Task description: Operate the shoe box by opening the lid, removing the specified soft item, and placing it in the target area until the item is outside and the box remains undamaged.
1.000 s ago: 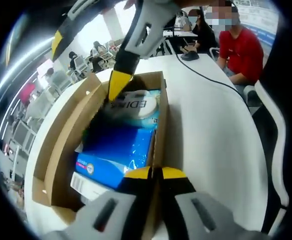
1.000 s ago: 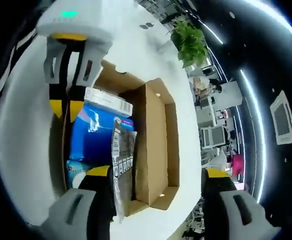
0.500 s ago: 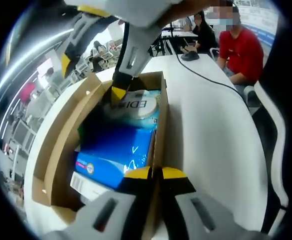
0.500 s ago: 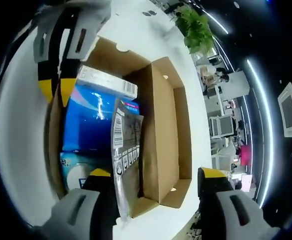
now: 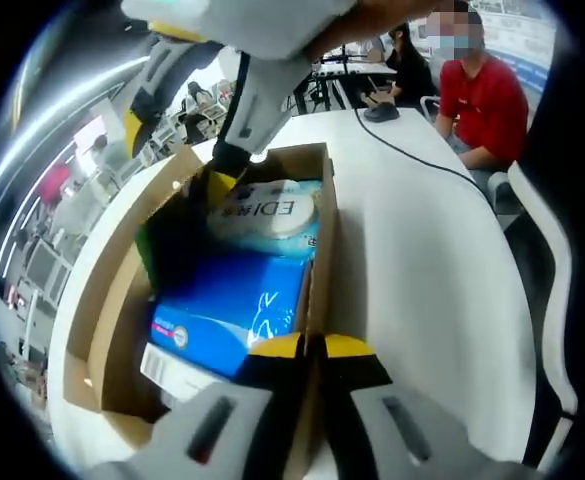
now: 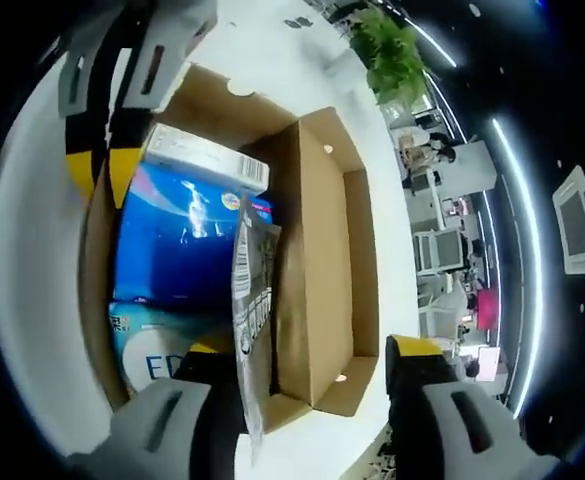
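The dark flat packet (image 6: 250, 330) stands on edge inside the open shoe box (image 6: 312, 290), between the blue soft pack (image 6: 177, 230) and the box's far wall, and against half a second ago it sits a little higher out of the box, so the lift-out seems under way. The right gripper (image 6: 302, 352) straddles the packet with jaws spread wide, not clamping it. The left gripper (image 5: 310, 345), jaws clenched on the box's near wall, has stayed steadying the box on the white surface (image 5: 422, 260).
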The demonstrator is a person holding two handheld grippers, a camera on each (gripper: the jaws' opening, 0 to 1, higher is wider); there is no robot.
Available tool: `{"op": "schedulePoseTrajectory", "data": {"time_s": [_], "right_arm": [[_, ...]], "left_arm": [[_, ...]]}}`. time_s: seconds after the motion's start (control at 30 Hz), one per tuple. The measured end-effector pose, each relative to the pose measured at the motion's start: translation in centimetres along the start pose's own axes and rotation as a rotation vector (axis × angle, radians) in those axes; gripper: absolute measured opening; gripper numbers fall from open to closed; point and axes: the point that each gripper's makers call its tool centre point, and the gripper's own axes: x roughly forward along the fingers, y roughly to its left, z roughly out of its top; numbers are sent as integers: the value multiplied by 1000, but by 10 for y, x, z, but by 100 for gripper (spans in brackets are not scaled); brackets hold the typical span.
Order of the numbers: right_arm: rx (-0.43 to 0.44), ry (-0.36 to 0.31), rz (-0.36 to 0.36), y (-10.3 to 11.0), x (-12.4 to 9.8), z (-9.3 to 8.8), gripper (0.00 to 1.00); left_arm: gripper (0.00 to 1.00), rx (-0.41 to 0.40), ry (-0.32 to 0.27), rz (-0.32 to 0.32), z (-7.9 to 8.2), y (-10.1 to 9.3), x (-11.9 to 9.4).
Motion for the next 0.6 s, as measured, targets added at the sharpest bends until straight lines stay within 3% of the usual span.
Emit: {"op": "schedulePoseTrajectory", "data": {"time_s": [0.17,0.27,0.6], "right_arm": [[-19,33,41,10,12,-8,56],[18,45,50,10,16,-11,54],[8,40,75,18,18,-9,48]], "left_arm": [[6,1,0,-3,0,1,0],[6,0,0,-1,-1,0,1],[6,-2,-2,-1,2,-1,-3]]}}
